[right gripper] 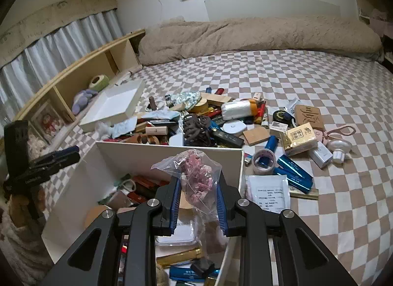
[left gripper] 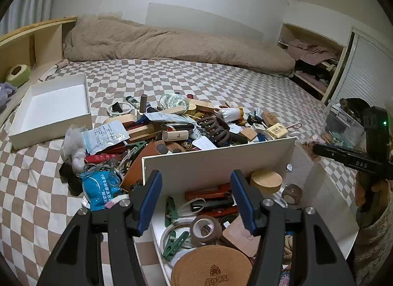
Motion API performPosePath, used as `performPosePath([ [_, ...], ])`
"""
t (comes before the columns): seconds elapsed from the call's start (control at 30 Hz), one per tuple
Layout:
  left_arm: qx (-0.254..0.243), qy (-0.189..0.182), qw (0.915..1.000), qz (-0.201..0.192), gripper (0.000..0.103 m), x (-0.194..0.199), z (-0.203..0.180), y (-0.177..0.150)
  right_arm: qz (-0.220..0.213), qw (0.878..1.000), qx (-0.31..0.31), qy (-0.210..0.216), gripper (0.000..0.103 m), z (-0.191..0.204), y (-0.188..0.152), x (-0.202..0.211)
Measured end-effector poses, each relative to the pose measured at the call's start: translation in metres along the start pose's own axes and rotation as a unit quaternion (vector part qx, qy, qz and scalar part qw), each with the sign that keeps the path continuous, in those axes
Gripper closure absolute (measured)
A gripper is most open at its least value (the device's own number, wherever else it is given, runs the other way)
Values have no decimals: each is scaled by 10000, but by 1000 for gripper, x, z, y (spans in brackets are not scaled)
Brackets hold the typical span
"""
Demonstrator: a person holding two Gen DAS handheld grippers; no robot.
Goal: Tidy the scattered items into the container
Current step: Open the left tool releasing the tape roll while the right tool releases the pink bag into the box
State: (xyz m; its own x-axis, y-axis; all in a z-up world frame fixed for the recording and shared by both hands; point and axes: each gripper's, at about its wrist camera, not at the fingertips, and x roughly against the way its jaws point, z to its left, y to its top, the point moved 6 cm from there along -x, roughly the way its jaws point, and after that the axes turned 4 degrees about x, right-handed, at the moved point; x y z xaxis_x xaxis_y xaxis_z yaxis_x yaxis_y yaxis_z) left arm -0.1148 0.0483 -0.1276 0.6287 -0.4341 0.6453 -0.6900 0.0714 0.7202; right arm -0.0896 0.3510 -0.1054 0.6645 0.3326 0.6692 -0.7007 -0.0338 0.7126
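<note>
The white container box (left gripper: pixel 221 157) stands on the checked bed, part-filled with a cork coaster (left gripper: pixel 211 268), tape rolls, green clips and a wooden lid. My left gripper (left gripper: pixel 196 176) hangs open over the inside of the box with nothing between its blue pads. My right gripper (right gripper: pixel 198 181) is shut on a clear plastic bag of pink pieces (right gripper: pixel 196 175), held above the same box (right gripper: pixel 172 158). Beyond the box lies the pile of scattered items (left gripper: pixel 172 128), also spreading right of it (right gripper: pixel 245 123). Each gripper shows at the edge of the other's view: right (left gripper: pixel 339 154), left (right gripper: pixel 67 155).
A shallow white tray or lid (left gripper: pixel 54 104) lies on the sheet at the left. A beige blanket (left gripper: pixel 172 42) runs along the far side. A wooden shelf (right gripper: pixel 81 69) borders the bed. A clear plastic bin (left gripper: pixel 343 123) sits at the right.
</note>
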Motion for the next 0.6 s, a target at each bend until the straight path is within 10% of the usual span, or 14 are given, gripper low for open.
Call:
performPosePath([
  [0.53,-73,63,9999,37,45,2,1,-4,75,9996,-158,-222,74,-9,1,-4],
  [0.57,-70,59,10000,37,45,2,1,-4,65,9996,-144,-216,69,-8,1,-3],
  [0.6,-64,56,10000,38,45,2,1,-4,37,9997,-129,-211,43,-7,2,-2],
])
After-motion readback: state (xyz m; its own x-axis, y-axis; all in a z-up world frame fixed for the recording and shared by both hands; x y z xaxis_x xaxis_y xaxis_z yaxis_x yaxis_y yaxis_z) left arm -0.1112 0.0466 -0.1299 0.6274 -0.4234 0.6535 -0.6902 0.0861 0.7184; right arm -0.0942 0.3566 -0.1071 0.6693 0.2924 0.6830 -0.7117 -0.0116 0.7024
